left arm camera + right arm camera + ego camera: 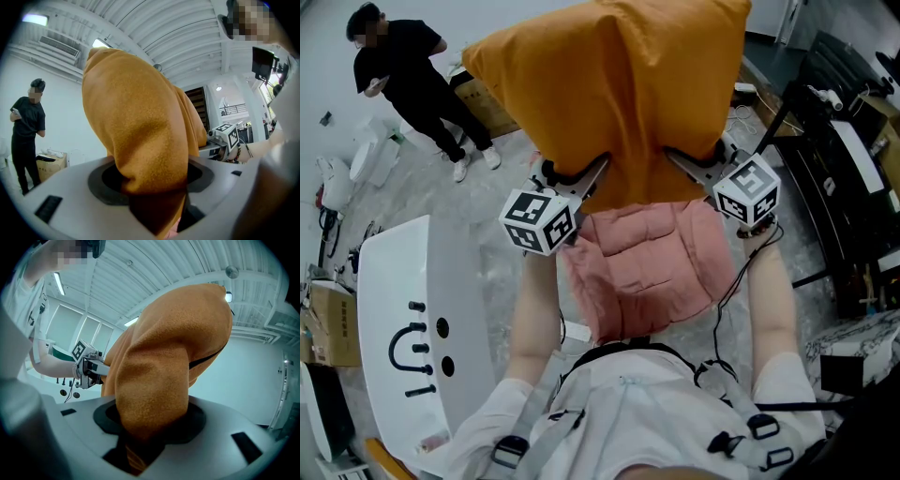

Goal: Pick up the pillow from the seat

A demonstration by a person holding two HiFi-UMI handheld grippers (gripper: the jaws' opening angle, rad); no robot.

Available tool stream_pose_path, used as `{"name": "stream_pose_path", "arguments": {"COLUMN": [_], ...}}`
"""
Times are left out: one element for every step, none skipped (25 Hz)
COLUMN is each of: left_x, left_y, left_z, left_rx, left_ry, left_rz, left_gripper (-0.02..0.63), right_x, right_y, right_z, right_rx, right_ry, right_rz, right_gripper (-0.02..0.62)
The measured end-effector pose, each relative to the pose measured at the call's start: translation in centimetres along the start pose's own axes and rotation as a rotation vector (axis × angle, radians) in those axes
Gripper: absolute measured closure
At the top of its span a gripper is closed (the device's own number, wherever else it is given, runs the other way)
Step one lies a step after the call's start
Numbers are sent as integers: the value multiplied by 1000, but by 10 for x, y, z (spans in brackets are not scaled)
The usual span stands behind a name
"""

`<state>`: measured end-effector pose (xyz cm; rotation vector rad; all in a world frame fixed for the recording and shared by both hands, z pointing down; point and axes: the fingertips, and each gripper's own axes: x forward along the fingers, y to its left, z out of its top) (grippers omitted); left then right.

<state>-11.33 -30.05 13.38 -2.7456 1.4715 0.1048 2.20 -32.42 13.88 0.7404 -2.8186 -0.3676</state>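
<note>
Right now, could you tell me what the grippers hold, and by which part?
The orange pillow: the left gripper pinches its lower left corner, the right gripper its lower right corner.

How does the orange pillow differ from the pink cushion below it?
The orange pillow is plain; the pink cushion is quilted with stitched seams. The orange pillow is held up, pinched by the left gripper and the right gripper; the pink cushion lies lower down, ungripped. Both are soft, padded fabric.

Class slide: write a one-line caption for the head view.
The left gripper and right gripper clamp an orange pillow, held above a pink quilted cushion.
</note>
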Motion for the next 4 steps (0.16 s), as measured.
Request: {"name": "stream_pose_path", "arguments": {"left_x": [-2,-3,-5,-7], "left_y": [0,0,1,1], "left_z": [0,1,1,1], "left_rx": [0,0,1,2], "left_ry": [0,0,0,0], "left_rz": [1,1,2,2], "left_gripper": [307,307,307,307], "right_x": [0,0,1,1], "right_y": [1,3,4,6], "right_z": [1,1,2,3], "right_rx": [0,-1,-2,-2], "right_ry": [0,0,-1,-2], "right_rz": [0,0,0,-1], "right_gripper": [397,397,397,397]}}
